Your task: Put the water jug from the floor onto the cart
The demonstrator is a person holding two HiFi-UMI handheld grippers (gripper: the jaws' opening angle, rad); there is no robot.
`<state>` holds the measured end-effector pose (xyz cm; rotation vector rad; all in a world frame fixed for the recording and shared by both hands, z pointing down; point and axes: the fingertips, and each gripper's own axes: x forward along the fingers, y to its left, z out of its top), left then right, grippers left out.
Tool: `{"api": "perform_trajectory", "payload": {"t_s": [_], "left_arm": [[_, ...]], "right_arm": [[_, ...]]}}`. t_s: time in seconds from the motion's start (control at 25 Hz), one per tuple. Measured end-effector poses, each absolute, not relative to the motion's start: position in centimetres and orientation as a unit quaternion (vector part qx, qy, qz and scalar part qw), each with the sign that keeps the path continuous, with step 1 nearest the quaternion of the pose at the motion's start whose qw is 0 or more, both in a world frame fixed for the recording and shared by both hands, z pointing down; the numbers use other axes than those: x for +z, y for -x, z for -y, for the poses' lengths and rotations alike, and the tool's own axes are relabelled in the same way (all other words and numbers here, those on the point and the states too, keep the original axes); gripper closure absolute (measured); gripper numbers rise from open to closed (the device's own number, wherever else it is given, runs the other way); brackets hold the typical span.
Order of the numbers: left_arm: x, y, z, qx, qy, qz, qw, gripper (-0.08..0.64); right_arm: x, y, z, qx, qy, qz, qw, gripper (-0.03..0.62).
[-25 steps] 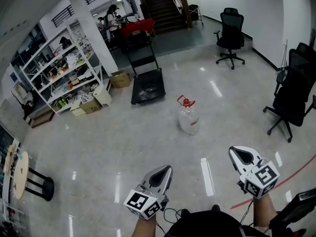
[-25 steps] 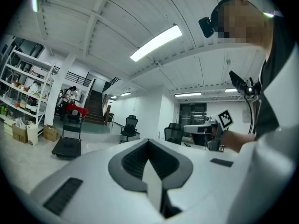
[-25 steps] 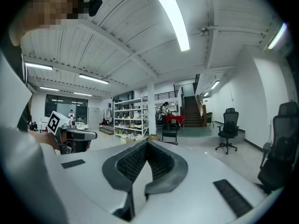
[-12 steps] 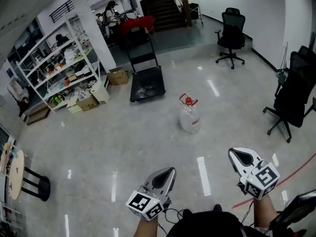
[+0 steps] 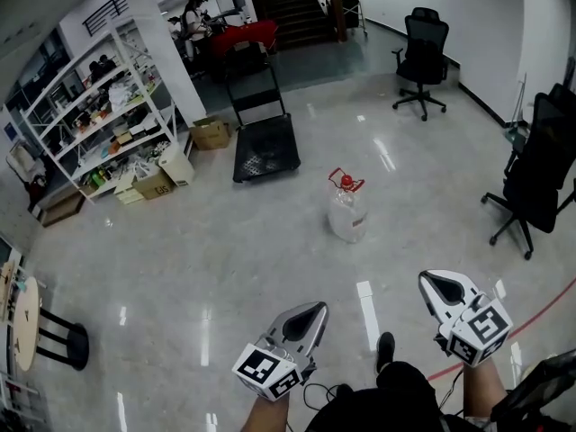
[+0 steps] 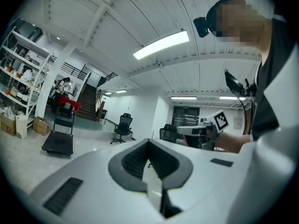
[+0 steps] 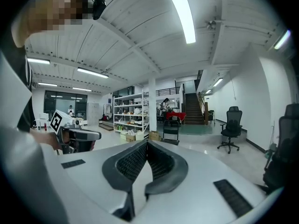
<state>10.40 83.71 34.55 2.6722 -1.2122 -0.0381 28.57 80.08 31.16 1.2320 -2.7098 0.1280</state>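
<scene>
Glossy grey tile fills the head view, and right in the middle of that floor stands the water jug. It has a clear body with a red cap and red handle on top, and it is upright and on its own. Beyond it, toward the upper middle of the frame, sits the cart, a black flatbed with its push handle raised at the far end, well apart from the jug. Open floor lies between the two.

Down at the bottom edge, the left claw and the right claw point up the frame toward the jug. Both are clenched jaw to jaw on themselves and well short of it.

Round the edges now:
- A white shelving unit packed with clutter stands at upper left.
- Cardboard boxes sit at its foot, near the cart.
- One black office chair is at upper right and another is on the right edge.
- A round-topped stool is at lower left.
- A red line crosses the floor at lower right.
- Up top, a person stands by a red-covered table.
</scene>
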Motion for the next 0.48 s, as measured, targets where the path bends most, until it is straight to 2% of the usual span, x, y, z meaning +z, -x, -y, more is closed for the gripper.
{"api": "perform_trajectory", "payload": {"t_s": [0.24,0.48], "left_arm": [[33.5,-11.4,-76.6,-0.002,-0.904,0.417,0.090,0.560],[31.5,-14.9,-68.1,0.005,-0.902,0.424,0.079,0.560]], "right_arm": [[30.1,-28.5,-72.4,0.051,-0.396,0.916,0.049,0.591],[29.8,-32.0,-63.7,0.034,-0.379,0.924,0.044,0.591]]}}
